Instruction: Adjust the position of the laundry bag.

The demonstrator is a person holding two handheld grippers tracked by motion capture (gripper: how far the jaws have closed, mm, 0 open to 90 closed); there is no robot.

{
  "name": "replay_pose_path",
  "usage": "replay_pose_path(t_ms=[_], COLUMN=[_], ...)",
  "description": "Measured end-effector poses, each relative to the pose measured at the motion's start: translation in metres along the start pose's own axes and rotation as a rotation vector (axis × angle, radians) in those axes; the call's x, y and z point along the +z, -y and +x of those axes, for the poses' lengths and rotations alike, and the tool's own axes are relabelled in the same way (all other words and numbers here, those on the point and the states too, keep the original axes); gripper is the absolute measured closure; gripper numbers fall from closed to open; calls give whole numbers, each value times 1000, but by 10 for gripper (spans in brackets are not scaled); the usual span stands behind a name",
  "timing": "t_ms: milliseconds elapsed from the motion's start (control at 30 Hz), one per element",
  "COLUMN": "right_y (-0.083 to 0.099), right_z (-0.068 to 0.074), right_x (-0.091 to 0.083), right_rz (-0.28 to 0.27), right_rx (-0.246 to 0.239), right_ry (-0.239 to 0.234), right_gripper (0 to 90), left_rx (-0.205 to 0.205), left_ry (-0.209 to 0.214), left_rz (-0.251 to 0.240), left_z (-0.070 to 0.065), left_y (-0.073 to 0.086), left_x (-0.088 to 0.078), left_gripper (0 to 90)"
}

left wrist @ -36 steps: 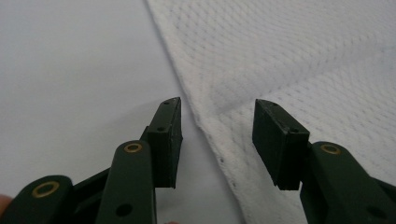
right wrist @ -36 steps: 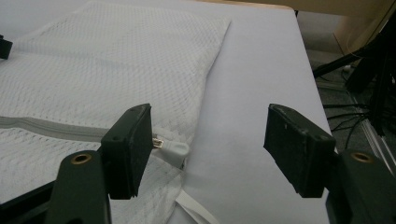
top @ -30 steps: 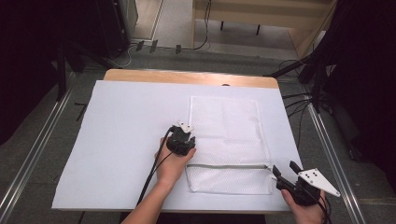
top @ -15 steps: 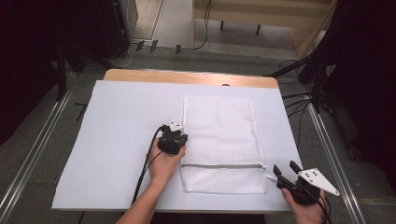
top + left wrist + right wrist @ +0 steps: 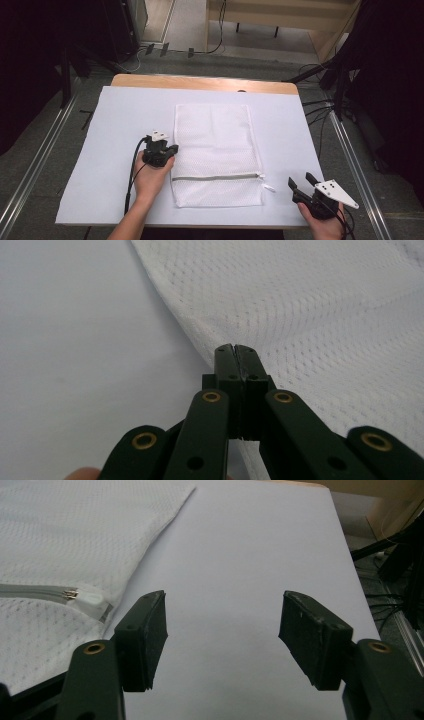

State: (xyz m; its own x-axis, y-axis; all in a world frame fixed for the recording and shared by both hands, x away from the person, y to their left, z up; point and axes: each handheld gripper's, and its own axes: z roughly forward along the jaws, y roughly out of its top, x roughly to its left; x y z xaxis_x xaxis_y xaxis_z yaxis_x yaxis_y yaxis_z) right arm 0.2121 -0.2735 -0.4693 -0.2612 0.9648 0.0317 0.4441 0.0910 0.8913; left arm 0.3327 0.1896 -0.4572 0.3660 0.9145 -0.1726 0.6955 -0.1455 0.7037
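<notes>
A white mesh laundry bag [image 5: 215, 145] lies flat on the white sheet, its zipper [image 5: 217, 176] running across near the front end. My left gripper [image 5: 171, 149] is at the bag's left edge, jaws shut on the mesh hem. In the left gripper view the two black jaws [image 5: 234, 347] meet tip to tip on the edge of the mesh bag [image 5: 325, 315]. My right gripper [image 5: 300, 180] rests at the front right, off the bag, open with nothing between its jaws [image 5: 222, 625]. The zipper pull [image 5: 85, 599] lies just left of it.
A white sheet [image 5: 100, 165] covers the wooden table [image 5: 200, 82]. Metal rails run along the floor on both sides, and cables and dark stands sit beyond the table's far and right edges.
My left gripper has moved left, and the mesh bag has slid left with it. The right gripper has stayed put.
</notes>
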Motion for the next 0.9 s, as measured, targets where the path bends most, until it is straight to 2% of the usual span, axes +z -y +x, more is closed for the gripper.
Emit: replay_pose_path(t_ms=[133,333,400,433,467,500,533,600,700,800,867,900], right_y=[0,1,1,1,1,1,1,0,-1,0,0,-2], right_z=[1,0,0,0,0,0,1,1,2,4,5,6], right_x=[1,1,1,2,2,3,3,2,0,3,6,9], right_rz=[1,3,4,5,4,10,13,32,41,46,66,77], right_rx=[7,13,17,17,17,20,18,30,59,72,111,131], right_ry=[-5,-10,-17,-21,-24,-27,-32,-88,-164,-221,-271,-297], right_gripper=[361,354,352,352,352,375,444,489,542,607,743,765], left_rx=[-4,-49,-50,-38,-28,-26,-33,-31,-16,2,2,3], left_ry=[-17,-36,-23,-32,-34,-33,-41,-41,-35,-22,-4,6], left_rz=[13,5,-8,-17,-35,-63,-90,-126,-152,-171,-189,-195], left_z=[14,35,38,37,36,36,35,33,27,20,17,15], left_y=[-1,3,4,4,5,5,6,9,16,22,24,24], left_x=[-3,-11,-13,-14,-15,-18,-21,-29,-42,-53,-60,-63], left_gripper=[900,900,900,898,862,782,679,611,506,480,474,479])
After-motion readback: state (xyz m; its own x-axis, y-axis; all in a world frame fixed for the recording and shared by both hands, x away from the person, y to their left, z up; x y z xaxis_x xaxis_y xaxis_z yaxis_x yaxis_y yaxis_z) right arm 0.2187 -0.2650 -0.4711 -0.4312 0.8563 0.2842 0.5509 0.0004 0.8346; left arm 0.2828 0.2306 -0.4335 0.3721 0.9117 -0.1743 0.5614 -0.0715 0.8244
